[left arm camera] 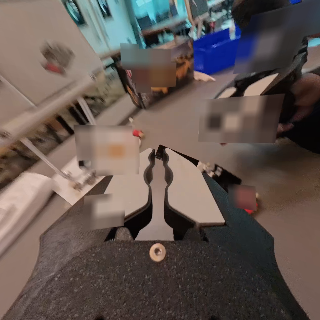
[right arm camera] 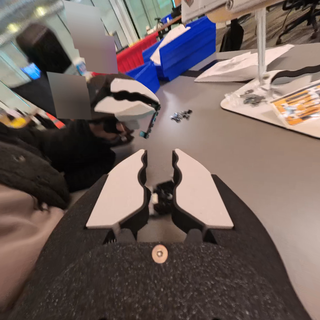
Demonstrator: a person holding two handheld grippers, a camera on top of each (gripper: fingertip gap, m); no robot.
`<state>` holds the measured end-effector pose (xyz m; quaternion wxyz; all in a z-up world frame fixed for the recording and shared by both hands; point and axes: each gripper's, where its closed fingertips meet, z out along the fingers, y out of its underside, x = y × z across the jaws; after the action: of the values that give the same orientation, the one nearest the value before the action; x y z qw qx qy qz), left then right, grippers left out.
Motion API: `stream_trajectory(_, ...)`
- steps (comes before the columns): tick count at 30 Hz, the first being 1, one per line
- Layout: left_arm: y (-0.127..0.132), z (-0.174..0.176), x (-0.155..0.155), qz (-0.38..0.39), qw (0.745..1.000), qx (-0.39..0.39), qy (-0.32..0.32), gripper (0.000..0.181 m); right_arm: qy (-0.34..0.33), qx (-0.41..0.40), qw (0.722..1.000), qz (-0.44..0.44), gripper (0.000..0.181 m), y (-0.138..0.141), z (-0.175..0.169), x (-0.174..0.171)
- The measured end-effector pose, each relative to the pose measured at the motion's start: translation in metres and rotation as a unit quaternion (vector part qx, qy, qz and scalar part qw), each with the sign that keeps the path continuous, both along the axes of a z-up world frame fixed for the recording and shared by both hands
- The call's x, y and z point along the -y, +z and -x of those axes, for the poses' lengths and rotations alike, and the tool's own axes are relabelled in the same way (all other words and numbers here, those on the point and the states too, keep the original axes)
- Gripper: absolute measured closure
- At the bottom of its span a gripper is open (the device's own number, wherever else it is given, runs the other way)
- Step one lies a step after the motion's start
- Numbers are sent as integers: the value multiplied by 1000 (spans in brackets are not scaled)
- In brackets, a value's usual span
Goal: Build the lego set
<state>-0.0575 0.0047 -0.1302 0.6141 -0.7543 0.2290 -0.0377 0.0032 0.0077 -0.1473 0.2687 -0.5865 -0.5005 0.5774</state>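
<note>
A: Grey table (right arm camera: 242, 164), blue bins (right arm camera: 181, 57) behind. Where's the lego?
B: Left gripper (left arm camera: 158, 153) fingers clamp a black strip (right arm camera: 153, 119), held off the table. Right gripper (right arm camera: 159, 152) fingers parted over black pieces (right arm camera: 163, 195).

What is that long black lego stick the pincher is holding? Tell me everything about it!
The black strip is a thin, long lego piece with small holes along it and a little teal block at its lower end. It looks like hard plastic. The left gripper pinches its top end, shut on it, so it hangs slanted in the air above the grey table, touching nothing else. In the left wrist view it shows as a dark sliver running from the tips.
</note>
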Motion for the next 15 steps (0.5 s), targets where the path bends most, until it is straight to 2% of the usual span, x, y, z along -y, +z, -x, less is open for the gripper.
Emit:
stream_trajectory(4,32,-26,0,-100,994,-41,31,173,0,-31,997,75,154,25,20,17)
stream_trajectory(7,39,-36,3,-129,989,-58,42,173,6,-36,998,45,178,28,23,22)
stream_trajectory(9,39,-40,6,-130,989,-57,30,173,26,-33,999,34,178,29,19,26)
stream_trajectory(11,35,-49,11,-105,993,-40,-23,165,46,-8,999,-17,178,23,13,23)
stream_trajectory(13,32,-57,18,-47,995,5,-87,154,86,58,990,-92,178,7,3,21)
stream_trajectory(15,23,-61,25,46,987,45,-147,156,113,112,964,-214,179,-8,-6,14)
